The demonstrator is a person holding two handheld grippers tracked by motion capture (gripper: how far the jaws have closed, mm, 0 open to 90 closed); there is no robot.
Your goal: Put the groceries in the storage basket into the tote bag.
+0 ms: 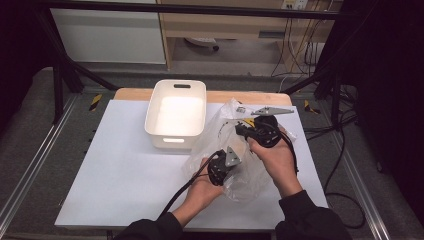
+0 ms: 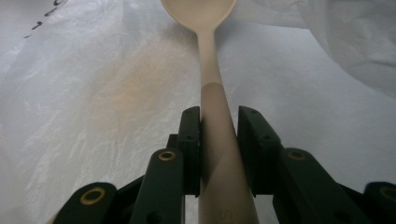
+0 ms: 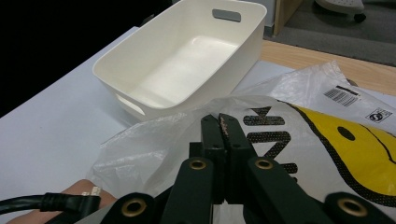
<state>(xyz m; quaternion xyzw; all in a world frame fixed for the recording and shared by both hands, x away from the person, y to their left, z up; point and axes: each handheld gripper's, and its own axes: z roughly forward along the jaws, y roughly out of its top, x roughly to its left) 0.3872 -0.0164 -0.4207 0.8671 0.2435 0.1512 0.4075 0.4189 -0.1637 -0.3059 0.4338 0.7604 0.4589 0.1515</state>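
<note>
1. In the left gripper view, the left gripper (image 2: 218, 135) sits at the bottom middle of the frame. Its jaws squeeze the handle of a spoon (image 2: 215, 107). The spoon bowl points up to the top of the frame, inside the bag (image 2: 93, 93).
2. In the right gripper view, the right gripper (image 3: 223, 128) is low in the middle. Its jaws are pressed together on a thin bit of the bag (image 3: 327, 121).
3. In the high view, both grippers are at the lower right, at the bag (image 1: 235, 145). The white bin (image 1: 176, 113) stands just to the upper left of it.
4. The spoon could catch on the bag on its way out, because the plastic is soft and crumpled.
5. The bag could slip free, because the right gripper holds only a thin bit.
</note>
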